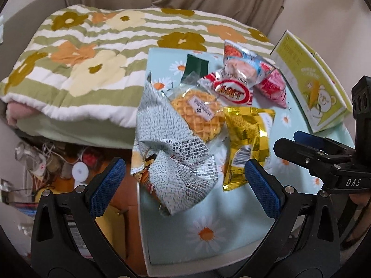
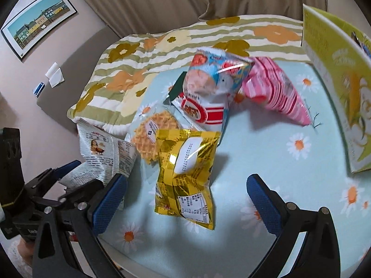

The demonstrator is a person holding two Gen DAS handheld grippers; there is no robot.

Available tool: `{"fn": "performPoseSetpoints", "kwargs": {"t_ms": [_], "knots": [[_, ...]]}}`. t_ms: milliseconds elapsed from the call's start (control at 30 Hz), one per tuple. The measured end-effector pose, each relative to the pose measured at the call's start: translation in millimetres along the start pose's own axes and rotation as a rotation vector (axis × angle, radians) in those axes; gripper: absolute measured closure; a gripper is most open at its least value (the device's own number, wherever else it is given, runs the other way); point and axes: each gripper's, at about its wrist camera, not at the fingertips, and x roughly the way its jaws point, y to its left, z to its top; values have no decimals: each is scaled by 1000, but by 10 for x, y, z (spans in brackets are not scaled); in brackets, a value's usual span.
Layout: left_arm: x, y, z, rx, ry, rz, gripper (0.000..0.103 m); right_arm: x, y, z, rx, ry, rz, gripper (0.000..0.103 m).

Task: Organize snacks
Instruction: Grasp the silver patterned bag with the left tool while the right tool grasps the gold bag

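A heap of snack packets lies on a daisy-print table (image 1: 208, 210). A crumpled silver-white packet (image 1: 169, 143) hangs over its left edge, with my open left gripper (image 1: 185, 180) around its lower part, pads apart. A waffle packet (image 1: 199, 113), a gold packet (image 1: 248, 139), a red-and-white packet (image 1: 231, 90), a blue-and-pink packet (image 1: 245, 64) and a pink packet (image 1: 273, 88) lie beyond. In the right wrist view my right gripper (image 2: 185, 199) is open around the gold packet (image 2: 187, 171). The left gripper (image 2: 67, 178) shows there beside the silver-white packet (image 2: 104, 153).
A green snack box (image 1: 313, 81) stands at the table's right edge; it also shows in the right wrist view (image 2: 343, 88). A flowered striped quilt (image 1: 88, 62) lies behind and left. Clutter sits on the floor (image 1: 58, 164) at left. Curtains hang at the back.
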Motion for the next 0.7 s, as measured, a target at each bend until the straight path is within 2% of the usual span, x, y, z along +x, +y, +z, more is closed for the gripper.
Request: {"fn": "performPoseSetpoints", "kwargs": {"t_ms": [200, 400, 433, 700], "knots": [[159, 27, -20, 27, -5, 26, 5, 135, -82, -31, 41, 0, 12, 0], [246, -1, 33, 64, -16, 47, 17, 206, -58, 18, 39, -1, 13, 0], [250, -6, 37, 68, -19, 57, 24, 216, -58, 24, 39, 0, 15, 0], [215, -28, 67, 77, -26, 77, 29, 290, -34, 35, 29, 12, 17, 1]]}}
